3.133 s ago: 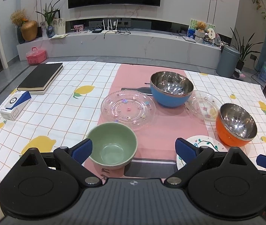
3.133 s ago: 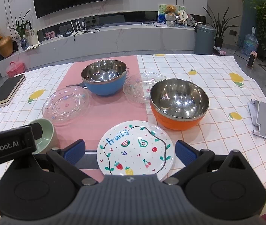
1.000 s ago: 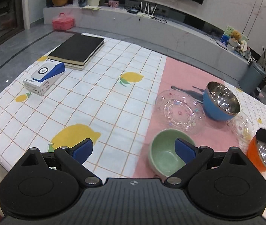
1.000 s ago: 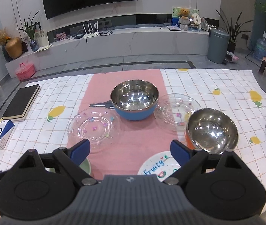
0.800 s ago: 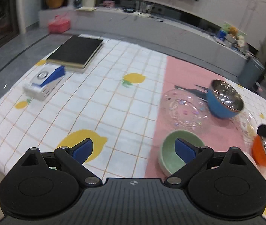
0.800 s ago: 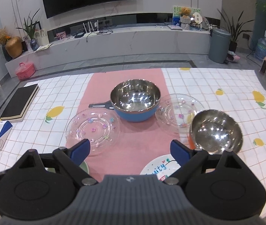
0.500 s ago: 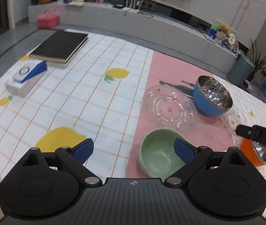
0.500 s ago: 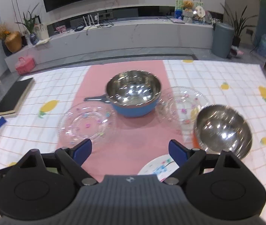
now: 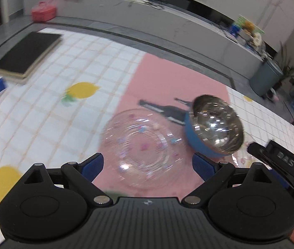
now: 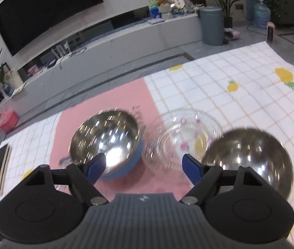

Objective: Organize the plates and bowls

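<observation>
Blue-padded left gripper [image 9: 148,166] stood wide, nothing between its fingers, poised over the large clear glass plate [image 9: 138,145] on the pink runner [image 9: 167,87]. Right gripper [image 10: 143,165] had just been closing its jaws yet gaped over bare runner, empty. Blue steel-lined bowl [image 10: 107,143] sat left of its fingers, small glass plate [image 10: 188,137] ahead, orange bowl [image 10: 250,159] right (only the steel inside showed). Checked lemon cloth [image 10: 240,87] lay around them; black notebook [image 9: 26,54] well apart.

Two wrist views, angled down, close, sharing blue bowl [image 9: 213,132] [image 10: 109,143]
</observation>
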Demonstrator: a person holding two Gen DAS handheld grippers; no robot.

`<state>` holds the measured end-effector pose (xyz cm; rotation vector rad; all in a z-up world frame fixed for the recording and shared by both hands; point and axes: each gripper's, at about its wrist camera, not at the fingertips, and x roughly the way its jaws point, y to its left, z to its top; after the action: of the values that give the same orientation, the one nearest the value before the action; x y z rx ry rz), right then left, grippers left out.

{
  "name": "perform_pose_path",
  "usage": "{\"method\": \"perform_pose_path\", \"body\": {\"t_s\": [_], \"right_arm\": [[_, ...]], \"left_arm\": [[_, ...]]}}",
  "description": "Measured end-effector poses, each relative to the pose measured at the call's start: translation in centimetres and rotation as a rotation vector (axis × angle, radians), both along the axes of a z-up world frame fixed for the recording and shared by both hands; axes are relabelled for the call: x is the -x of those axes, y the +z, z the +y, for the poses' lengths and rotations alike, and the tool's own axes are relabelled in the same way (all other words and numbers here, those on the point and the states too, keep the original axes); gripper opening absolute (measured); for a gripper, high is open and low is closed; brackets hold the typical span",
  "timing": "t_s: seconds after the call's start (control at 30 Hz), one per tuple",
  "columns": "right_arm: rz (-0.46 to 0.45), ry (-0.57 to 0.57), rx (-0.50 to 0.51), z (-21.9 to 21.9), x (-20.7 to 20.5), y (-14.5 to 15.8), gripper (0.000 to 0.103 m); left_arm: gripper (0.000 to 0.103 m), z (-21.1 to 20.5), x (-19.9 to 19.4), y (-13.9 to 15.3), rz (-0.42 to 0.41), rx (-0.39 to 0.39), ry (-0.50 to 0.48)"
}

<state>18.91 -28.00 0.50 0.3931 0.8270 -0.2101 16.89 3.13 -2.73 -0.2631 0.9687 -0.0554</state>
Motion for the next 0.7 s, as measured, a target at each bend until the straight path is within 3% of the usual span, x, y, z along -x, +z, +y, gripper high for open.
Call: {"method": "perform_pose_path", "body": {"t_s": [0.13,0.23,0.37,0.43,0.57,0.63,0.67,0.7], "right_arm": [[0.045,0.016,-0.01,-0.4,-2.6,-1.7,0.061],[0.061,0.018,-0.032,-1.1,-4.2,-3.0,0.054],[0.066,0.062,-0.055,-1.5,-5.2,-4.4,0.048],[0.049,0.071,-0.129,-2.0,-5.0,-5.2,0.036],[0.035,0.095,-0.184,-2.2,-5.1,-6.1,0.026],[0.024,0.12,-0.14,-1.6,-5.1,-5.8,0.021],[0.016,0.126,-0.13,-1.4,-5.0,-5.8,0.02],[0.006,0.129,-0.127,-1.3,-4.9,-5.7,0.018]], "left_arm": [[0.103,-2.3,-3.8,-0.7,0.005,0.027,-0.116],[0.092,-3.0,-6.2,-1.8,0.031,0.047,-0.067],[0.073,-4.2,-8.5,-3.6,0.085,0.094,-0.118],[0.071,-4.7,-9.1,-4.0,0.092,0.087,-0.128],[0.07,-5.6,-9.5,-4.8,0.09,0.029,-0.108],[0.056,-5.9,-9.6,-5.1,0.09,0.035,-0.111],[0.039,-6.0,-9.7,-5.3,0.096,0.04,-0.112],[0.029,-6.0,-9.9,-5.5,0.107,0.045,-0.11]]}}
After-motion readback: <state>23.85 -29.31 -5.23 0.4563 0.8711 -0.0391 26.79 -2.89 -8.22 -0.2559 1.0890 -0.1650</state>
